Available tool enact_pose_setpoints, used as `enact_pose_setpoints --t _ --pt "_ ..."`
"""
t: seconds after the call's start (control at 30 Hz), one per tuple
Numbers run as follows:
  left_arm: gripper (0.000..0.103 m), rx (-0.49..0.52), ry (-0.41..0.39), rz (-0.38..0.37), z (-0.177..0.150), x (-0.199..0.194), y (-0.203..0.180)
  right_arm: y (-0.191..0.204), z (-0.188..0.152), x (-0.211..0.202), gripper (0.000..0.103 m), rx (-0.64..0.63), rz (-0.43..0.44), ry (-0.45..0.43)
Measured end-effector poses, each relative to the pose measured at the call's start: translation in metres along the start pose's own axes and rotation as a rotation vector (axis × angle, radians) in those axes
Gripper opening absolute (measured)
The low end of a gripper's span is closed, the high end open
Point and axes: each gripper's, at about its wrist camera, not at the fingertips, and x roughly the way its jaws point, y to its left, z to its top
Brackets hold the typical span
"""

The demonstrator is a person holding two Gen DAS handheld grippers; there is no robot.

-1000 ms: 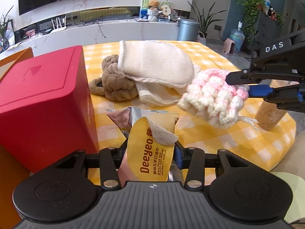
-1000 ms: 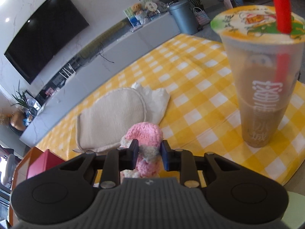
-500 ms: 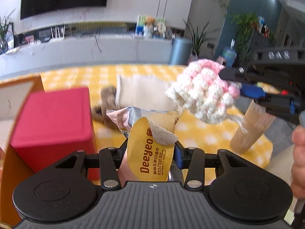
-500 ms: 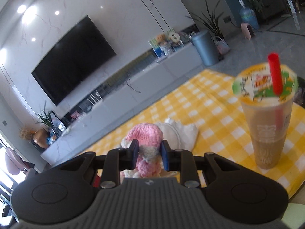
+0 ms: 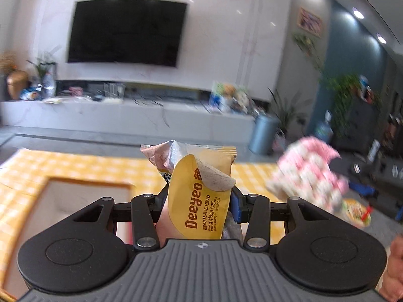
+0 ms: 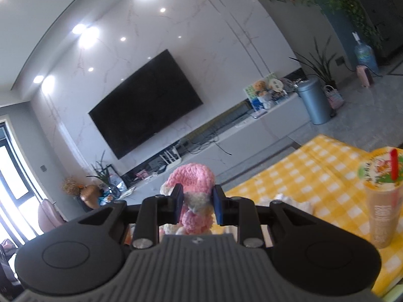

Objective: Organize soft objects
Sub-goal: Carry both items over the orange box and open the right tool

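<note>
Lots of open air above the yellow checked desk (image 6: 314, 176) where we've got both tools held up. On the right side the tall drink cup (image 6: 382, 209) with its red straw (image 6: 393, 164) sticks up near the desk edge, so that's the thing to dodge. Over on the left we've got an open box (image 5: 75, 196) below, mouth facing up, blurry though.

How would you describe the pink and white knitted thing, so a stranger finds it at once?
Start at the yellow checked table. Above its near edge, the right tongs pinch a pink and white crocheted piece. Unlike the smooth drink cup, it is bobbly yarn.
</note>
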Motion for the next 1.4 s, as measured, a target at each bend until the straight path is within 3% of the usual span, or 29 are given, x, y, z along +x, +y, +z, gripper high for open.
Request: enact_pose_setpoints --t 0.2,0.43,0.7,0.83,1.0,1.17,1.27,1.4 --pt "0.051 -0.074 -0.004 0.018 0.018 -0.032 0.064 0.06 -0.013 0.009 0.024 -0.049 0.081 0.031" --pt "0.051 -0.123 0.014 0.106 0.004 -0.033 0.12 0.128 -0.051 0.045 0.024 -0.133 0.14 0.12" --pt "0.051 -0.136 0.044 0.192 -0.017 -0.012 0.175 0.156 -0.105 0.131 0.023 -0.243 0.085 0.299" --pt "0.051 -0.162 0.068 0.166 -0.023 0.001 0.192 0.168 -0.133 0.18 0.023 -0.273 0.066 0.394" --pt "0.051 -0.171 0.118 0.161 -0.034 0.013 0.201 0.176 -0.175 0.236 0.023 -0.401 -0.002 0.56" --pt "0.051 -0.165 0.155 0.173 -0.039 0.019 0.204 0.17 -0.207 0.256 0.024 -0.504 -0.033 0.675" --pt "0.051 -0.144 0.176 0.182 -0.04 0.022 0.2 0.175 -0.216 0.251 0.028 -0.648 -0.04 0.658" --pt "0.051 -0.103 0.184 0.187 -0.039 0.026 0.194 0.17 -0.205 0.237 0.06 -0.618 -0.028 0.62"
